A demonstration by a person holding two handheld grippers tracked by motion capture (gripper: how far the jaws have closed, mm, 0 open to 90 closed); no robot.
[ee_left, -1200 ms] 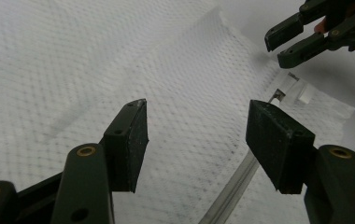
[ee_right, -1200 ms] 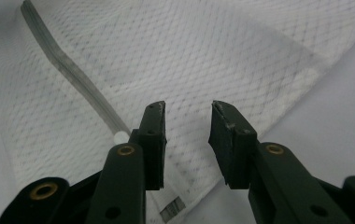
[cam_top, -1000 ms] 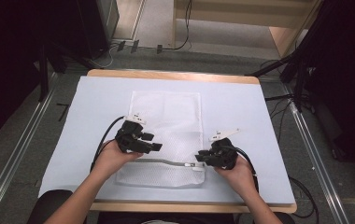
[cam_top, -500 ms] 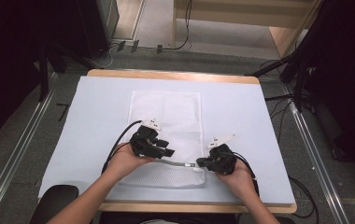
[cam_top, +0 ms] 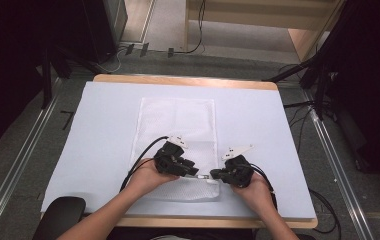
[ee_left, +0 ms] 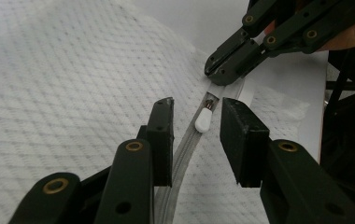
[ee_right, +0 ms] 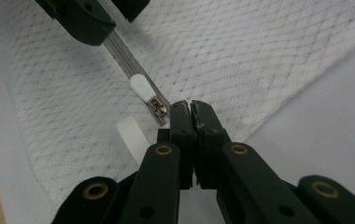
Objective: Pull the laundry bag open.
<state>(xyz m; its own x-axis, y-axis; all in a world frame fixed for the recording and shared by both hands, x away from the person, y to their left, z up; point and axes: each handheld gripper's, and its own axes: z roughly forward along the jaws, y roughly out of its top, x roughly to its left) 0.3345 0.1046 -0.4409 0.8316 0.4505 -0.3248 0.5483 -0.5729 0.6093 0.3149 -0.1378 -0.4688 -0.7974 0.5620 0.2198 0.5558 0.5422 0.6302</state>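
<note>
I see a white mesh bag (cam_top: 178,135) lying flat on the pale sheet (cam_top: 93,130) that covers the bench (cam_top: 188,81), its zipper (ee_left: 185,144) running along the edge nearest the person. Both hands work at that near edge, close together.

My left hand-held gripper (cam_top: 190,167) sits over the zipper with its jaws partly apart; they have just been closing. In the left gripper view the small white zipper pull (ee_left: 203,120) lies between the two black pads (ee_left: 241,140), and neither pad touches it, so this hand-held gripper is released for now.

My right hand-held gripper (cam_top: 217,175) is clenched. In the right gripper view its jaws meet tip to tip at the end of the zipper, just beside the metal slider (ee_right: 158,106), and pinch the bag's edge there. A short white ribbon loop (ee_right: 131,131) lies on the mesh just left of those jaws. The pull points away from the right hand-held gripper, toward the left one.
</note>
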